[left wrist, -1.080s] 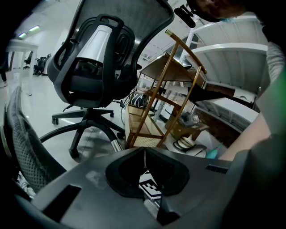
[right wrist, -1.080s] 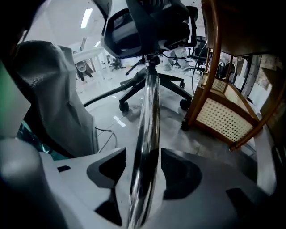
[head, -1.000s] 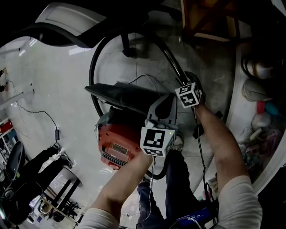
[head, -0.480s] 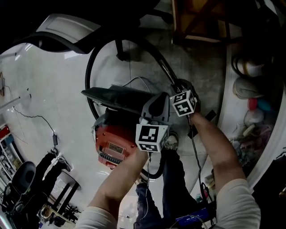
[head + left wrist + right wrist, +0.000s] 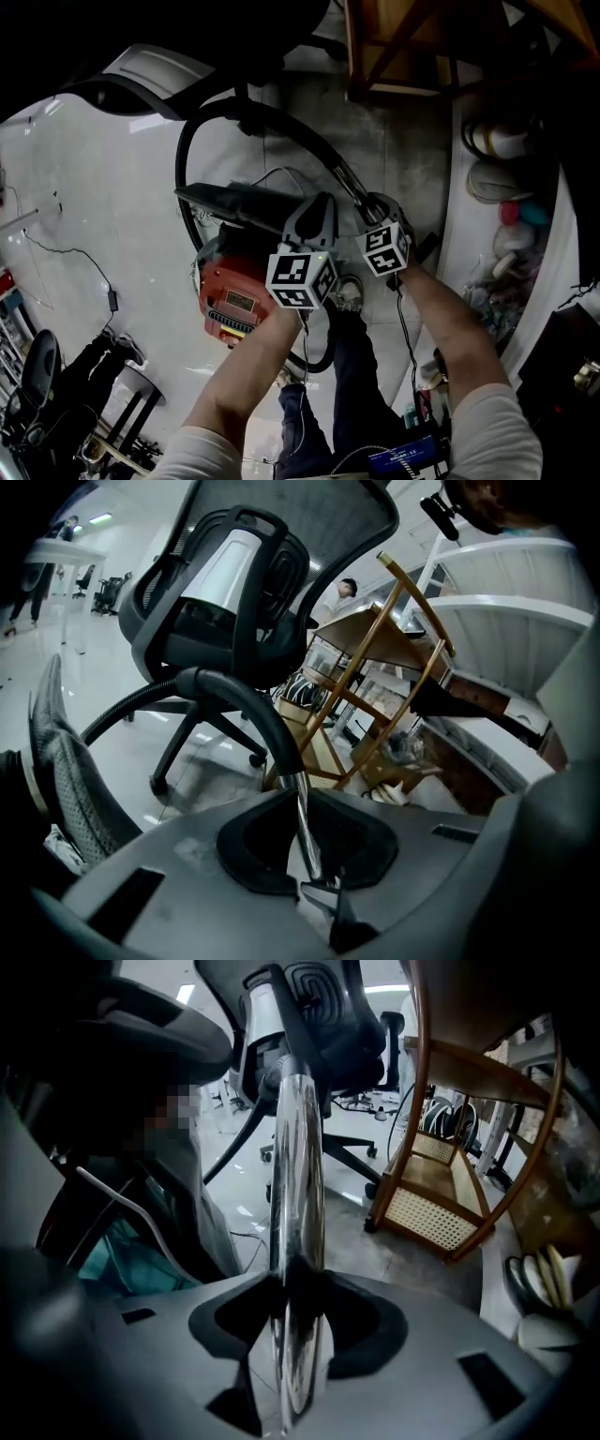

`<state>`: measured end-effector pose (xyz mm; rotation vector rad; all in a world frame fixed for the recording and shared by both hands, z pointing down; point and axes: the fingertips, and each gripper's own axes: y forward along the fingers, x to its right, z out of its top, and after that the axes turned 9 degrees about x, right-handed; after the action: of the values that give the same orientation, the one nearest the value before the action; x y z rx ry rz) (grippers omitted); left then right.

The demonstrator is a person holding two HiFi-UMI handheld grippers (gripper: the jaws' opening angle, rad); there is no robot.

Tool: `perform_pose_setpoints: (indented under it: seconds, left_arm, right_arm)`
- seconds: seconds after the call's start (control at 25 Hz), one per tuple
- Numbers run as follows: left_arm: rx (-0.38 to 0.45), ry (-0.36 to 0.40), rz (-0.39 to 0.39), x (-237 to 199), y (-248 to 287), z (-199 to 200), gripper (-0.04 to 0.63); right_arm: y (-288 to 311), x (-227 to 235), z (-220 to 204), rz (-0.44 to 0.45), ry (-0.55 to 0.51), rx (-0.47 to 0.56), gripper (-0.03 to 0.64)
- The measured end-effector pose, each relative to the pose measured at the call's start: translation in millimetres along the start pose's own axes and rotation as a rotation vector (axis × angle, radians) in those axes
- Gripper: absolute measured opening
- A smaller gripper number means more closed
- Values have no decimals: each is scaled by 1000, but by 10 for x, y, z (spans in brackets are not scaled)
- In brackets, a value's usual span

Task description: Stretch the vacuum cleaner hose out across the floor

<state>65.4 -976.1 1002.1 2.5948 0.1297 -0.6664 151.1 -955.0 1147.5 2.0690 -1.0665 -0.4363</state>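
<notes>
1. Progress: judged early. The hose (image 5: 184,159) lies in a tight loop on the floor (image 5: 103,197), not stretched out yet.
2. Location: the loop leaves the red vacuum cleaner (image 5: 234,298), runs round its left side, arcs over the top near the office chair (image 5: 246,564) base, then joins the chrome tube (image 5: 345,178) at the grippers.
3. Left gripper (image 5: 319,208): its own view shows the jaws closed in on the chrome tube, which runs thin between them.
4. Right gripper (image 5: 375,210): clamped on the same tube. It fills the gap between the pads in the right gripper view.
5. Remaining: likely pull the tube end away from the vacuum cleaner until the loop opens into a line.
6. Look: black ribbed hose, flexible, evenly curved, no kinks visible. The tube is shiny rigid metal.
</notes>
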Motion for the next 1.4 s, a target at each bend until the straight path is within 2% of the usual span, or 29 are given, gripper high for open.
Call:
perform_pose_setpoints:
  seconds: [0.2,0.36,0.56,0.6,0.68,0.84,0.96,1.2,1.4]
  left_arm:
    - [69,-90,-32,80,-144,325,50]
    - [98,-97,-38,111,-222,548,80]
    - [121,-99,-77,62,-210,821,158]
    - [120,-109,-88,45,-186,857,166]
    - [115,-146,-123,48,-155,890,221]
    - [135,-190,-203,173,-165,1001,230]
    - [154,-174,-236,281,-188,1101,230]
    - [197,-115,-188,346,-264,1396,225]
    - [224,-69,-191,520,-418,1667,204]
  right_arm:
    - [-285,-129,144,7,-17,28,172]
    - [-501,-179,252,12,-33,43,172]
    - [-755,-249,393,26,-67,84,172]
    - [-788,-263,418,29,-75,91,172]
    - [-836,-284,446,33,-78,101,172]
    - [-879,-292,477,40,-74,105,172]
    - [-923,-323,515,50,-104,111,172]
    - [-1079,-402,715,79,-167,137,172]
    - [-1224,-415,936,84,-183,158,172]
